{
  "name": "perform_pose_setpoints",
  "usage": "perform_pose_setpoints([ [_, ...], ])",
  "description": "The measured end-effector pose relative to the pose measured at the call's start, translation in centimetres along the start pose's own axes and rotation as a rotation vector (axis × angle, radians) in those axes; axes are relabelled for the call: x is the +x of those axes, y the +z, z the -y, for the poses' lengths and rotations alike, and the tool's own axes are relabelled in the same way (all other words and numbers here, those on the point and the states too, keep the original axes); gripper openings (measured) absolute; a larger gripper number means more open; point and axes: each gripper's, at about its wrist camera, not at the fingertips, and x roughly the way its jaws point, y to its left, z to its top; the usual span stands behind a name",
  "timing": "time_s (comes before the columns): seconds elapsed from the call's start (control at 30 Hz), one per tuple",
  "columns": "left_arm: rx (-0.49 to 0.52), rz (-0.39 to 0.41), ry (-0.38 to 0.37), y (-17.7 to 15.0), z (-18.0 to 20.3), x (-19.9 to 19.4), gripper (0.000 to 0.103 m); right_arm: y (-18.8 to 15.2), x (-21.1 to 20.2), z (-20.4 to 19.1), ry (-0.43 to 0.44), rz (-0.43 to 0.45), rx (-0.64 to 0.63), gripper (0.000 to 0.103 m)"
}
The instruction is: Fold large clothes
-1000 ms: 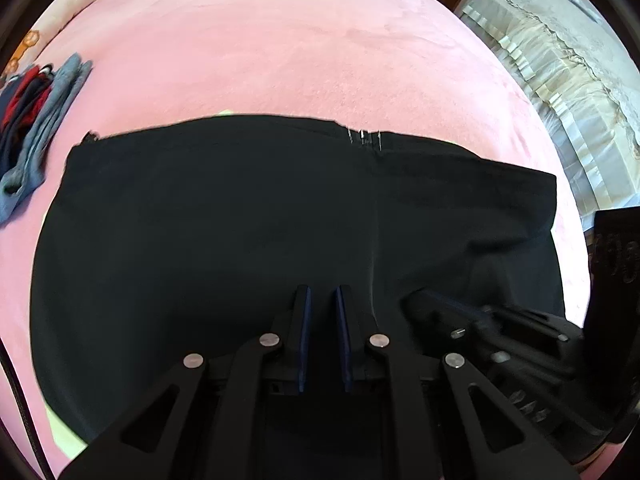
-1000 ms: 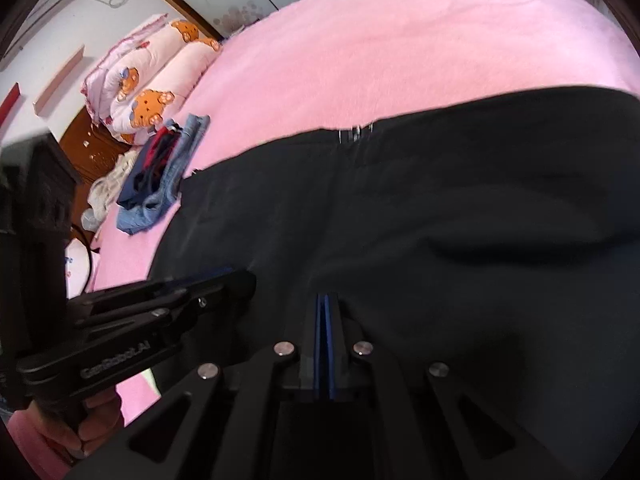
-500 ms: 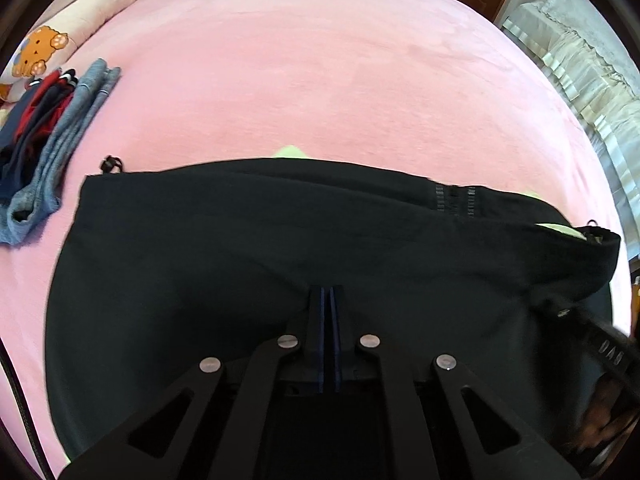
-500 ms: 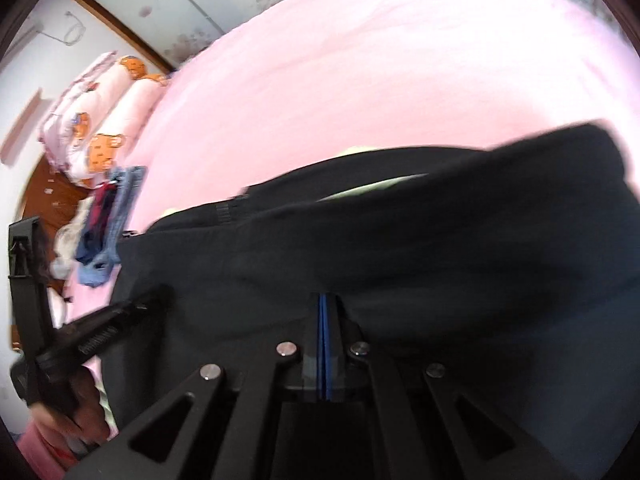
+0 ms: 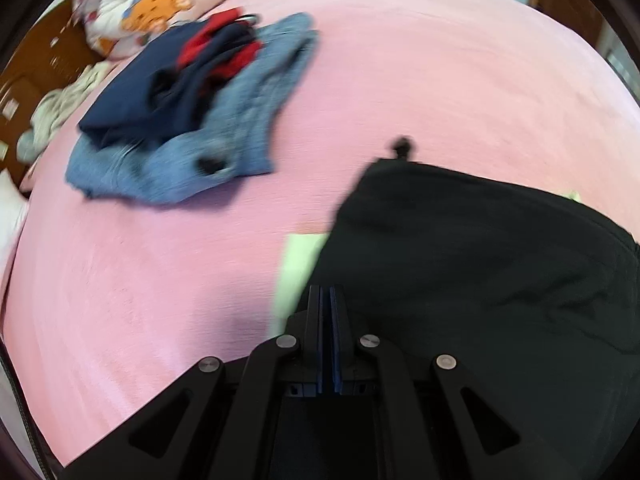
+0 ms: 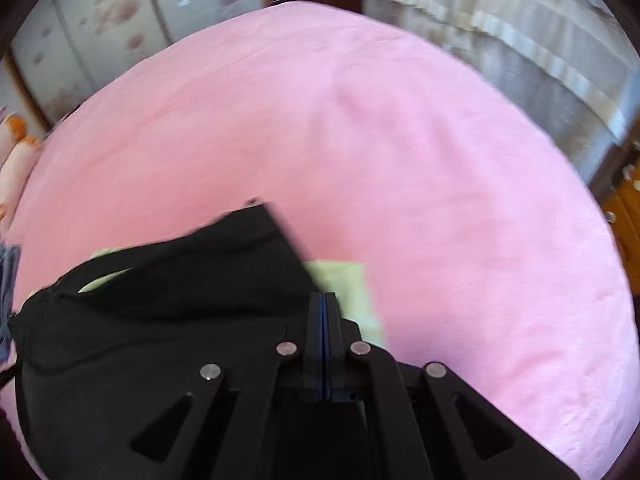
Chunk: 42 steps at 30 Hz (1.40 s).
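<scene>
We hold 2 grippers over a pink bedspread (image 5: 440,80), both tilted steeply down at the black garment (image 5: 480,264) spread across it. The left gripper (image 5: 329,296) has its jaws pressed together at the garment's left edge; whether cloth is pinched between the pads we cannot tell, since the tips sit right on the dark fabric's border. The right gripper (image 6: 325,300) likewise shows its jaws together, at the garment's right edge, and again we cannot tell if cloth is caught.

The garment lies flat with its long axis running side to side between our 2 grippers. A small black cord end (image 5: 402,146) sticks out from its far left corner, pointing away from us. In the right wrist view the far right corner ends in a point aimed up the bed. A pale green lining (image 6: 344,284) peeks out from under the black cloth at both ends.

Well apart, toward the far left, sits a pile of clothes (image 5: 192,120), with a bear-print pillow (image 5: 160,4) beyond it.
</scene>
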Motion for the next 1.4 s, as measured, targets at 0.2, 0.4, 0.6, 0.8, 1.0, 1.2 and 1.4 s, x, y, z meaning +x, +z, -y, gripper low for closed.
perform_pose_setpoints([
  [0.2, -0.061, 0.013, -0.072, -1.1, -2.1, -2.5, 0.003, 0.0, -3.1, 0.1, 0.046, 0.043, 0.047, 0.000],
  [0.4, -0.009, 0.038, -0.182, -3.6, 1.2, -8.6, 0.003, -2.2, -7.9, -3.7, 0.206, 0.048, 0.018, 0.000],
  [0.6, 0.088, 0.022, -0.310, -8.7, 5.5, -14.4, 0.003, -8.6, -11.9, -10.6, 0.463, -0.044, -0.046, 0.000],
  [0.8, 0.153, -0.068, -0.465, -14.0, 10.0, -17.1, 0.003, -15.3, -13.1, -16.2, 0.670, -0.168, -0.060, 0.000],
  [1.0, 0.219, -0.132, -0.438, -18.0, 13.1, -15.9, 0.003, -19.3, -11.4, -18.5, 0.653, -0.237, -0.165, 0.000],
  [1.2, 0.099, -0.135, -0.374, -19.1, 10.1, -13.0, 0.003, -19.1, -9.0, -12.9, 0.509, -0.229, -0.041, 0.000],
  [1.4, -0.041, -0.093, -0.320, -19.2, 3.3, -12.8, 0.003, -17.1, -9.6, -3.7, 0.329, -0.134, 0.038, 0.000],
])
